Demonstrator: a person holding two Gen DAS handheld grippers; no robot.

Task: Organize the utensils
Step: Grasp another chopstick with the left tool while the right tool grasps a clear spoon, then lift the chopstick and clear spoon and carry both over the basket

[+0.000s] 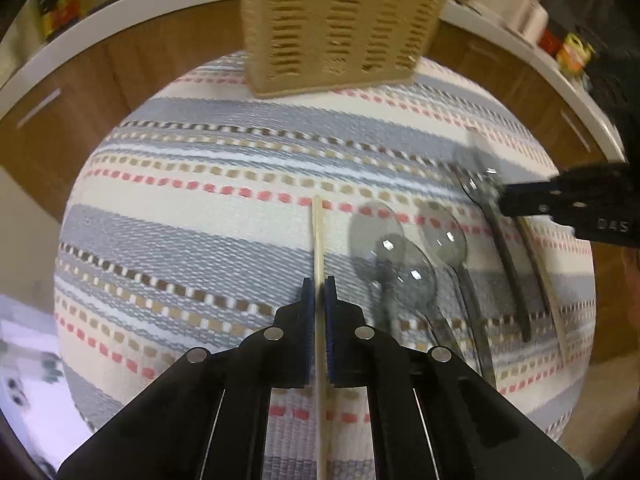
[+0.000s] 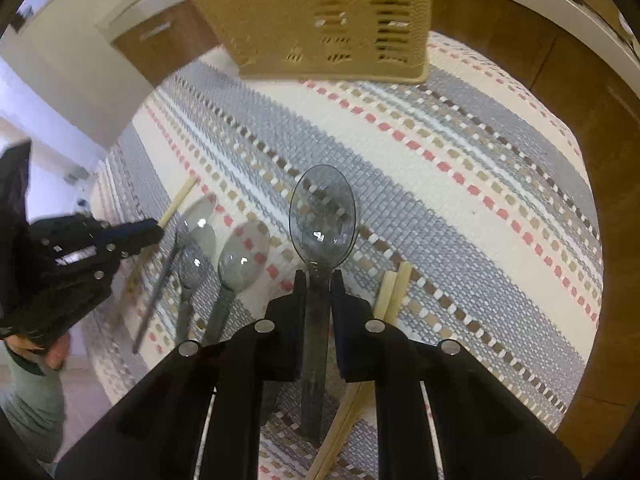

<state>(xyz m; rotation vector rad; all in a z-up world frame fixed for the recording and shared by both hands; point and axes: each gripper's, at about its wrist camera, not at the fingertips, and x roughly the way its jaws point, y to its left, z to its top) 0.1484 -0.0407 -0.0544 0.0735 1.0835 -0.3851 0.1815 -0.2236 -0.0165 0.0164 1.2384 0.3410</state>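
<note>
Two hand-held grippers each clamp one utensil above a striped tabletop, with a woven basket [image 1: 336, 20] at the top of both frames.

The left hand-held gripper [image 1: 319, 286] pinches a chopstick [image 1: 319, 236] at frame centre; the right hand-held gripper [image 2: 319, 280] pinches a clear spoon [image 2: 322, 216] by its neck. Either thin piece might pivot or slip on the way to the basket.

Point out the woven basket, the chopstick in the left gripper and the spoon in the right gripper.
woven basket [image 1: 340, 28], left wrist view, front wall.
chopstick [image 1: 318, 240], left wrist view, shaft ahead of the fingers.
spoon [image 2: 322, 216], right wrist view, bowl.
</note>
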